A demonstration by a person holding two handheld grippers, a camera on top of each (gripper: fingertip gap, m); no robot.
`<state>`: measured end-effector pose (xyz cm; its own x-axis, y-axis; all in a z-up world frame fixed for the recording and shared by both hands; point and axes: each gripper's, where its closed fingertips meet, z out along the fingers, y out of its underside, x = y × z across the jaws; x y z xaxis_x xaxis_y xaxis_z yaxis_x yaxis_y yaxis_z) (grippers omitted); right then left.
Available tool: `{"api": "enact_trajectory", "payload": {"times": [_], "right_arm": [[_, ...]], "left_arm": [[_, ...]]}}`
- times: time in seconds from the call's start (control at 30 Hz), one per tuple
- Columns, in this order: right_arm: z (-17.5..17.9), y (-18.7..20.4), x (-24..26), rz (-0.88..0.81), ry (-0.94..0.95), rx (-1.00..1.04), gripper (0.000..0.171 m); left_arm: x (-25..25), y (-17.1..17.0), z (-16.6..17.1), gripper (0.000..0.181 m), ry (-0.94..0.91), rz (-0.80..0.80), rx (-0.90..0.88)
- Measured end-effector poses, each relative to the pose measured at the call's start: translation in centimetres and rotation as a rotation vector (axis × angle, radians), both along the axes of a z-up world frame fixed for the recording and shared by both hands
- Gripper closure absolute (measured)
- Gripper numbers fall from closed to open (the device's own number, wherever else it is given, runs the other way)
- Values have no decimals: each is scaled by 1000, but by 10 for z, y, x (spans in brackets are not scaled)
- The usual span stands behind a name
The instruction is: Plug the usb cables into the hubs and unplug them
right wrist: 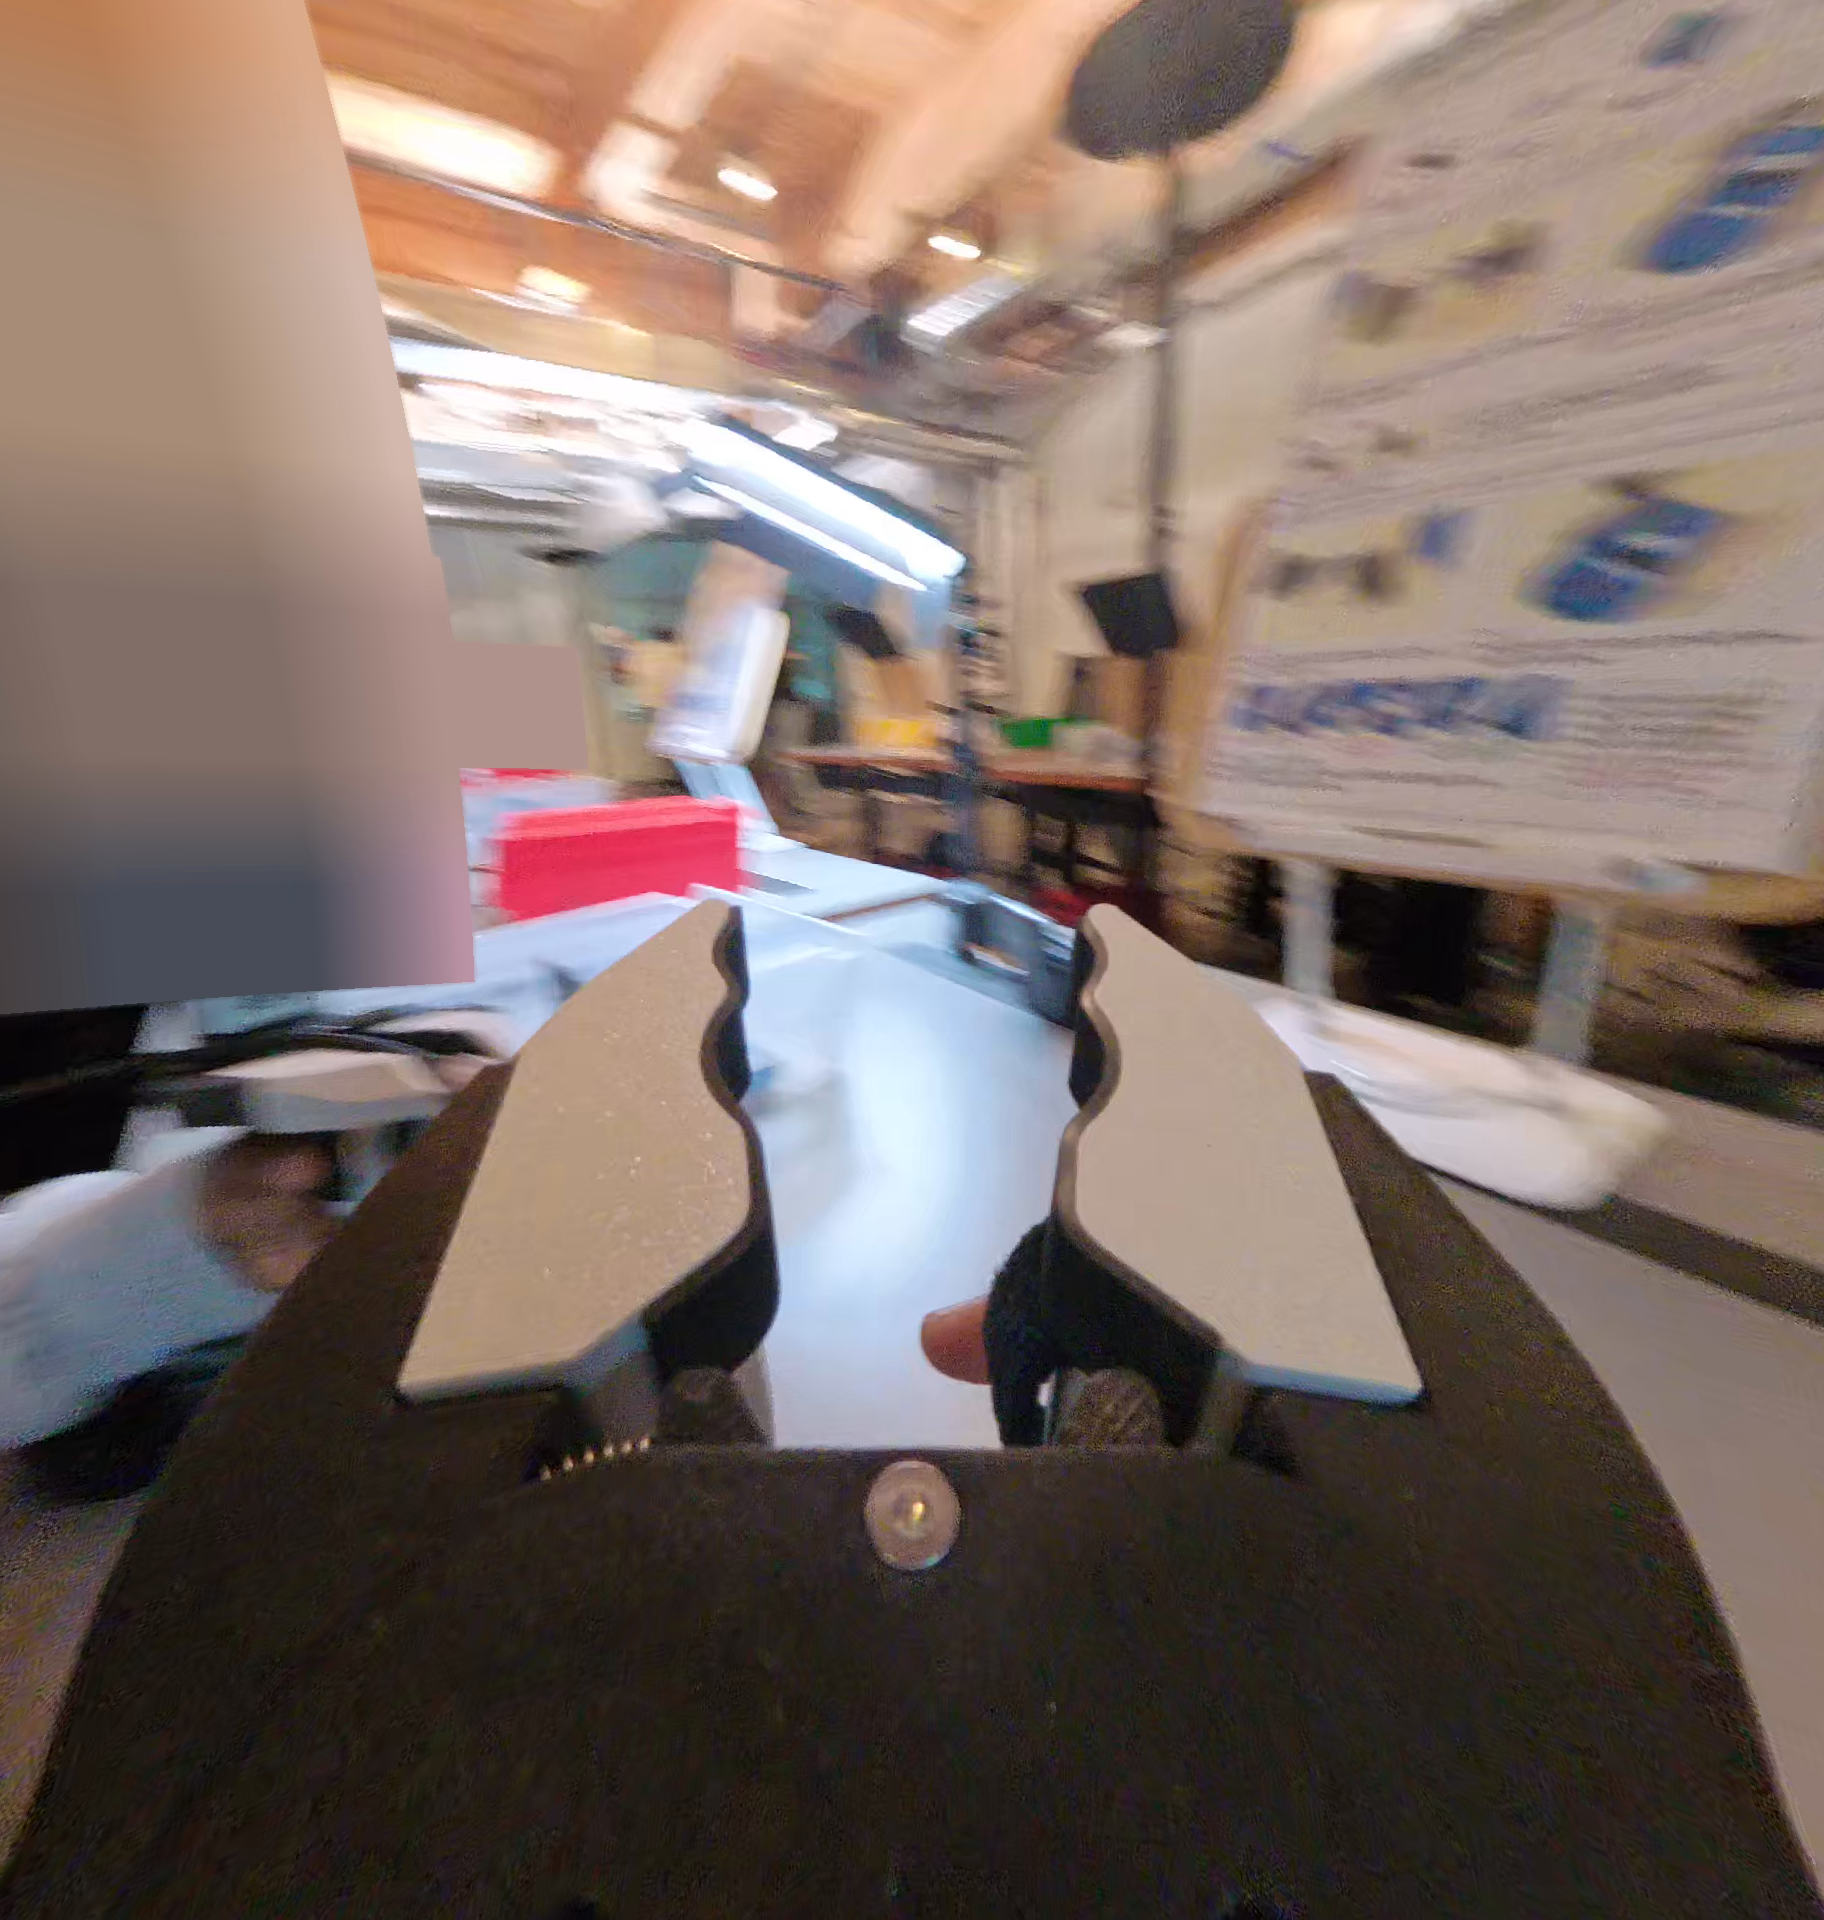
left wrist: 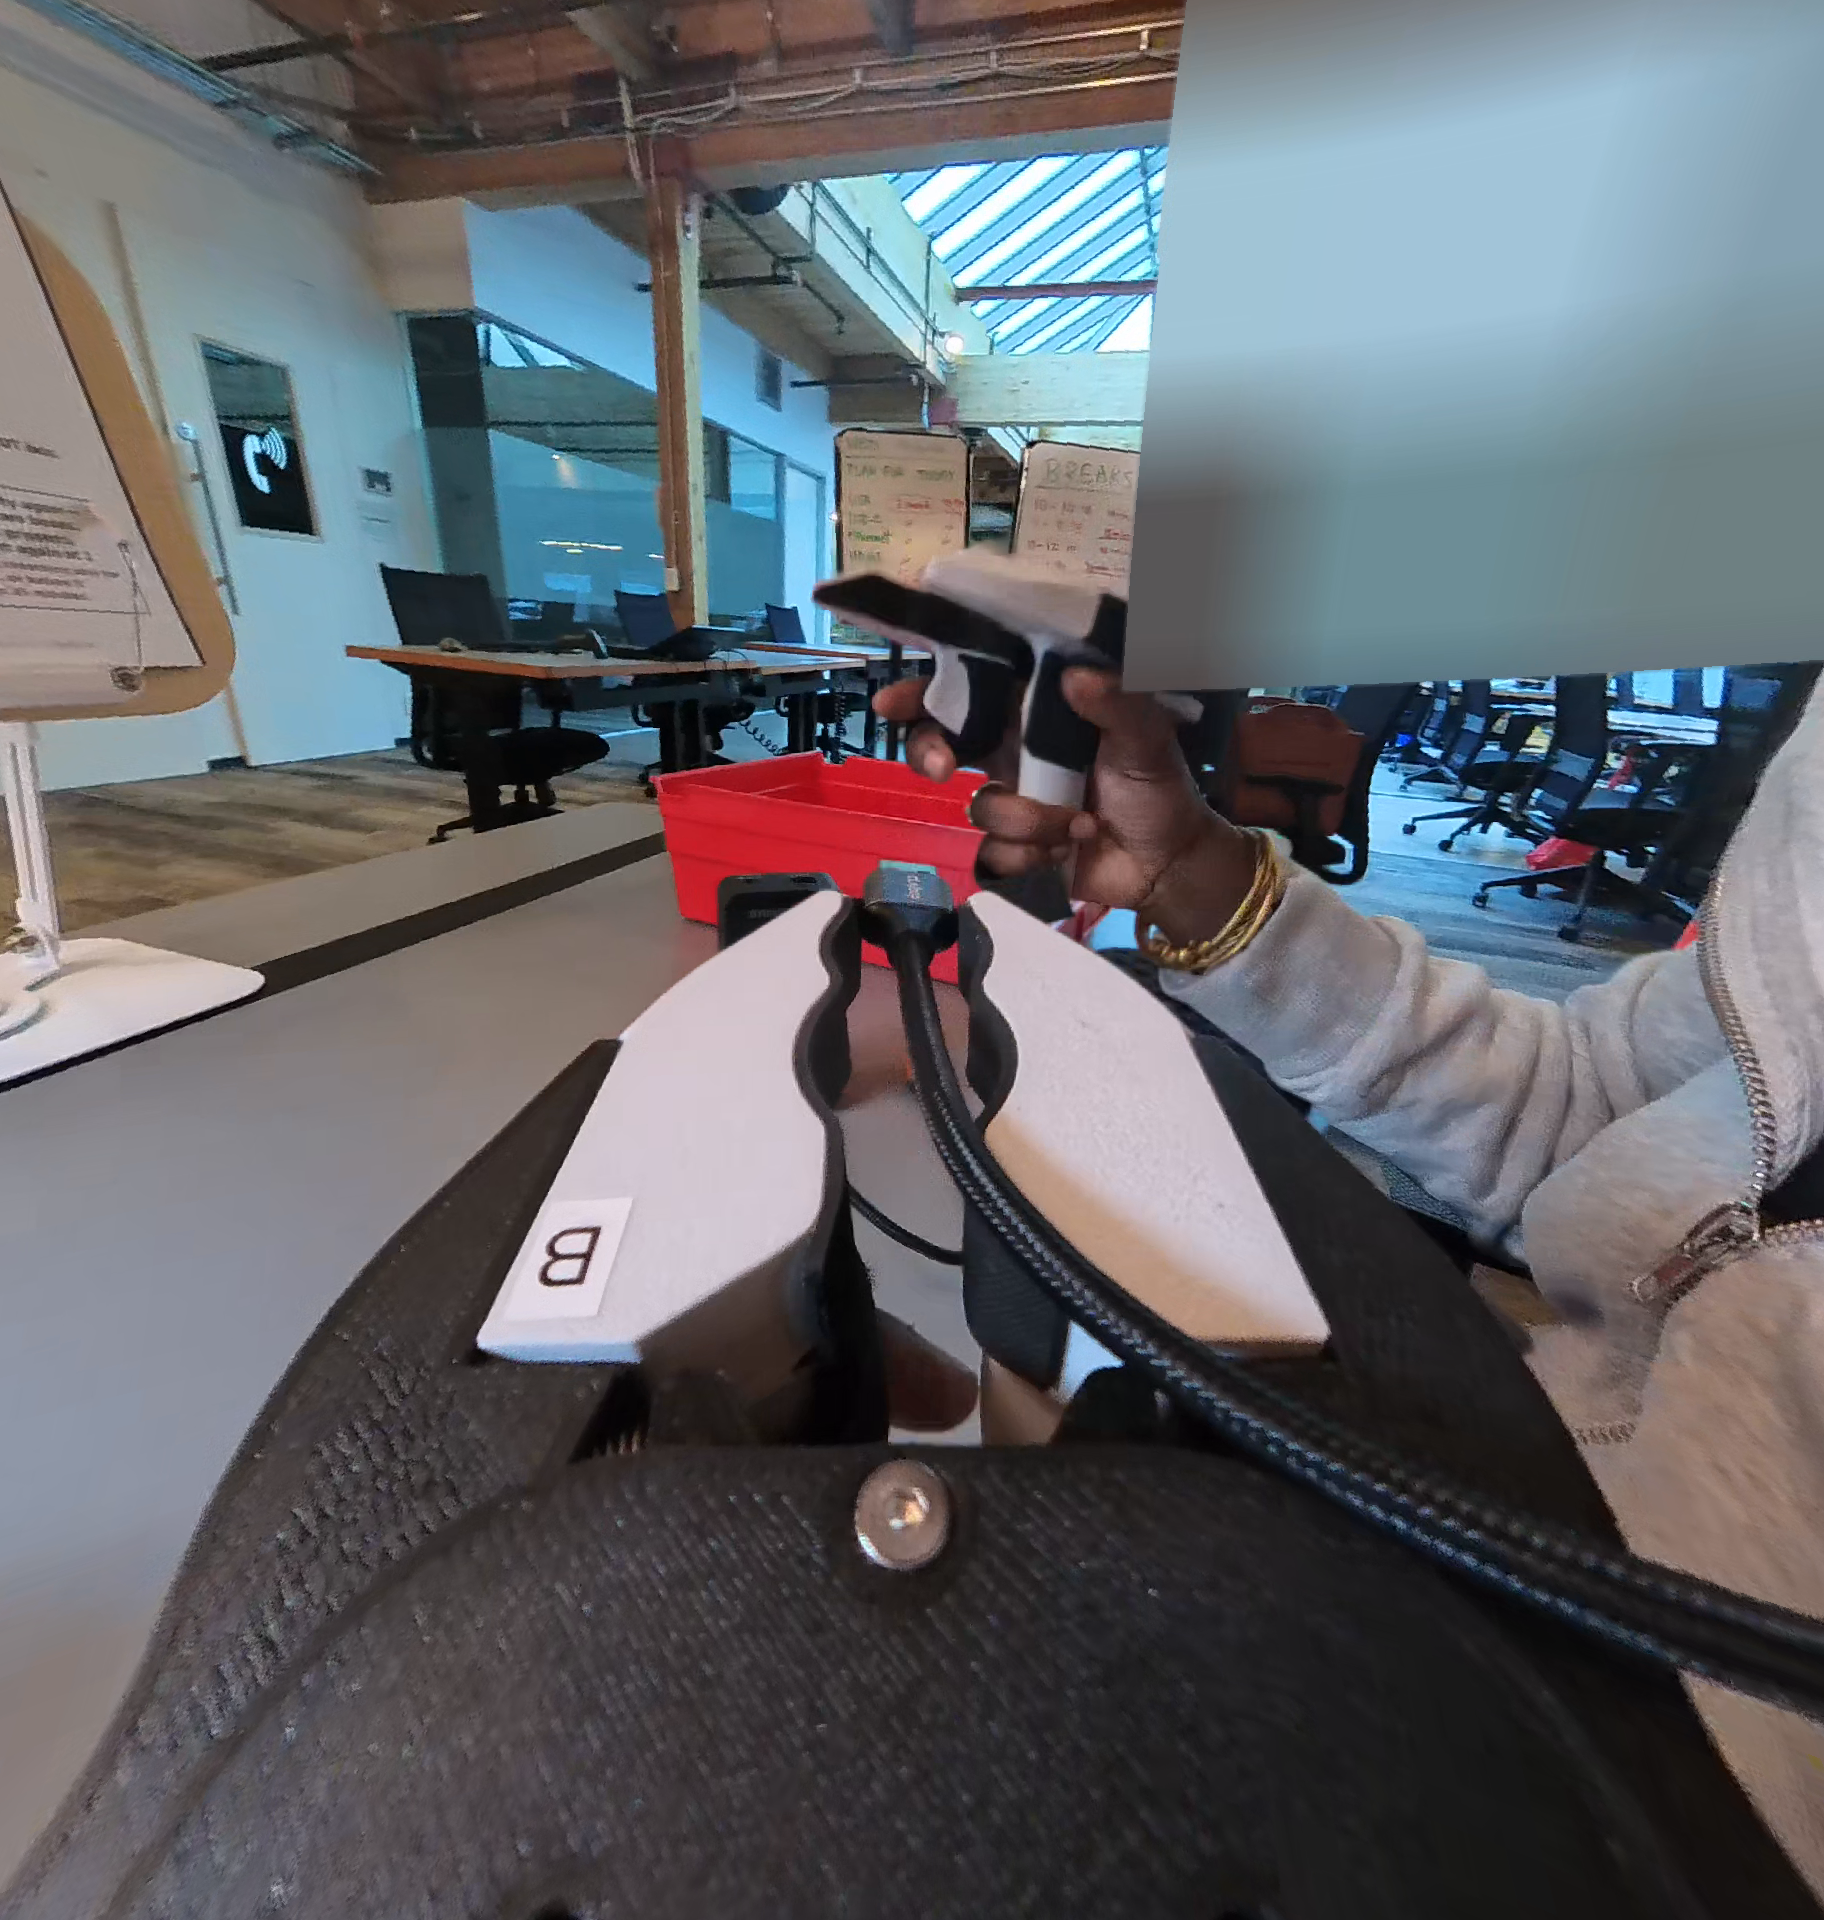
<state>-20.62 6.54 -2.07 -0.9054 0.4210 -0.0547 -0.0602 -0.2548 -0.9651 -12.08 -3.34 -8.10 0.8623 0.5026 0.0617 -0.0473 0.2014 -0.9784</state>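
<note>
My left gripper (left wrist: 906,914) is shut on the grey plug of a black braided USB cable (left wrist: 1001,1122). The plug (left wrist: 903,891) sticks out past the fingertips, and the cable runs back between the fingers and off to the lower right. A small black hub (left wrist: 773,896) sits on the grey table (left wrist: 295,1143) just beyond my left fingertip, in front of the red bin. My right gripper (right wrist: 908,951) is open and empty, held up in the air; it also shows in the left wrist view (left wrist: 929,623), in a hand above the bin. The right wrist view is blurred by motion.
A red plastic bin (left wrist: 814,831) stands on the table behind the hub; it also shows in the right wrist view (right wrist: 617,852). A white stand (left wrist: 87,987) with a paper board is at the left. A person's grey sleeve (left wrist: 1459,1060) reaches in from the right.
</note>
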Motion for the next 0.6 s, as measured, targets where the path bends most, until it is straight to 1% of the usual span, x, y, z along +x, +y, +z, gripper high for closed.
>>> {"api": "enact_trajectory", "payload": {"times": [0.07, 0.1, 0.13, 0.2, 0.23, 0.3, 0.4, 0.47, 0.53, 0.57, 0.6], "right_arm": [[-27, 25, -30, -195, -59, 130, 95], [-49, 30, -39, -235, -113, 224, 87], [-73, 30, -42, -232, -174, 326, 81], [-121, 25, -40, -193, -270, 527, 79], [-141, 22, -39, -176, -297, 610, 81], [-169, 23, -42, -177, -334, 729, 88], [-189, 17, -44, -127, -390, 778, 100], [-203, 17, -46, -140, -374, 857, 103], [-209, 16, -49, -165, -334, 907, 115], [-209, 14, -52, -183, -322, 901, 125], [-209, 14, -55, -203, -313, 893, 138]], "left_arm": [[-1, 0, -1, 164, -5, 9, -11], [-3, 0, -3, 164, -11, 19, -20], [-4, 0, -4, 164, -15, 24, -23], [-3, 0, -3, 164, -12, 24, -17], [-3, -1, -3, 164, -9, 23, -13], [-3, -1, -2, 164, -7, 25, -9], [-3, -2, -1, 164, -9, 29, 0], [-3, -2, -1, 164, -9, 26, 2], [-2, -1, -1, 164, -1, 24, -7], [-1, 0, -1, 164, 1, 23, -13], [-1, 0, -2, 164, 2, 24, -16]]}}
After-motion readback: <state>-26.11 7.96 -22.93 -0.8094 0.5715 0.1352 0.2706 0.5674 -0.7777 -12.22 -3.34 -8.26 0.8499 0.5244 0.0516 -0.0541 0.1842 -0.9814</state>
